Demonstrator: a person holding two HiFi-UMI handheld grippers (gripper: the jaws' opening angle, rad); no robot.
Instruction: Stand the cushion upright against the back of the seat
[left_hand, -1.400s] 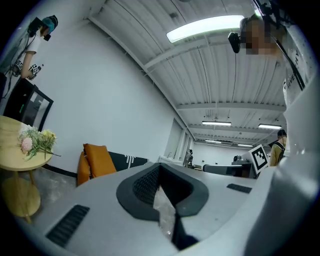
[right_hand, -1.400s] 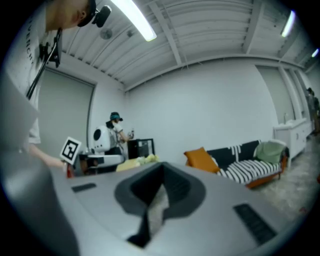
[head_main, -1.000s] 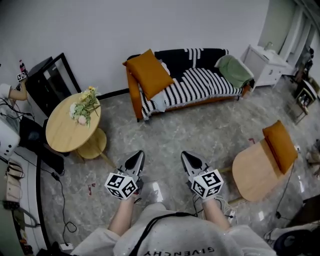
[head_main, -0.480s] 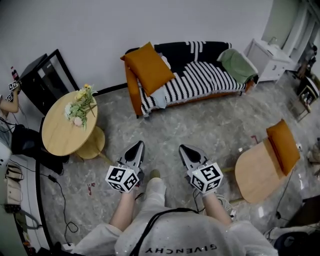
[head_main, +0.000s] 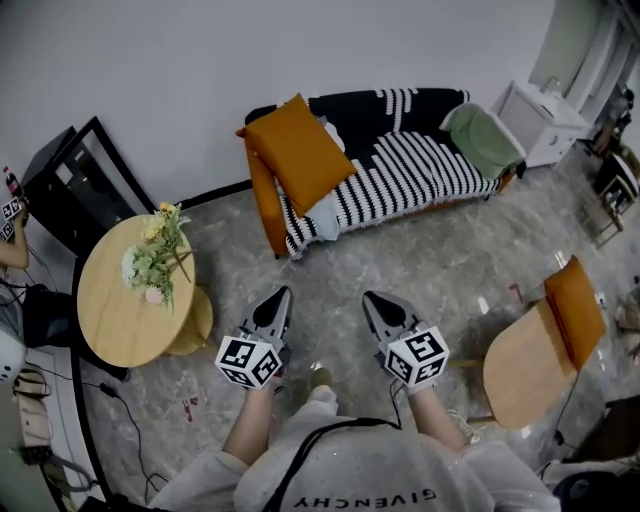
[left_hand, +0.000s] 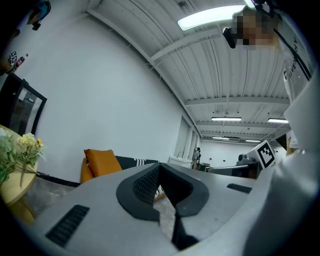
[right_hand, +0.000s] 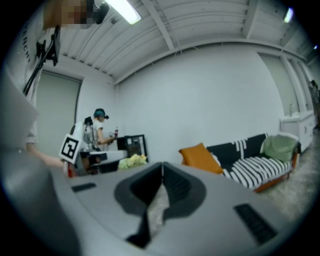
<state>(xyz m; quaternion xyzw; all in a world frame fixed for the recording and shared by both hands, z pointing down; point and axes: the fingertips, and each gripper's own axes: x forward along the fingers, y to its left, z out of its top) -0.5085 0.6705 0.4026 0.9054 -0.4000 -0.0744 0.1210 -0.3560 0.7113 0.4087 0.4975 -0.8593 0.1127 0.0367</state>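
Closer now than a second ago, the striped sofa (head_main: 400, 185) fills more of the head view, and the round wooden table (head_main: 110, 320) has slid back past the left gripper (head_main: 279, 296). The person is walking up to the seat with both tools carried roughly level ahead of the body.

The table, to the left of that gripper and slightly behind it, bears a flower bunch (head_main: 155, 265). The left gripper's jaws are pressed together on nothing, which suits a walk with no grasp due yet. Ahead of it and well apart, the orange cushion (head_main: 300, 152) leans tilted at the sofa's left end, against the armrest corner rather than squarely on the backrest. This looks like the one to stand up.

The right gripper (head_main: 373, 298) is also closed and empty, aimed at the sofa's middle. Far ahead to its right, a green cushion (head_main: 483, 140) lies at the sofa's other end. Nearer on its right, a wooden chair (head_main: 525, 368) carries a second orange cushion (head_main: 577, 310), apparently upright at its back.
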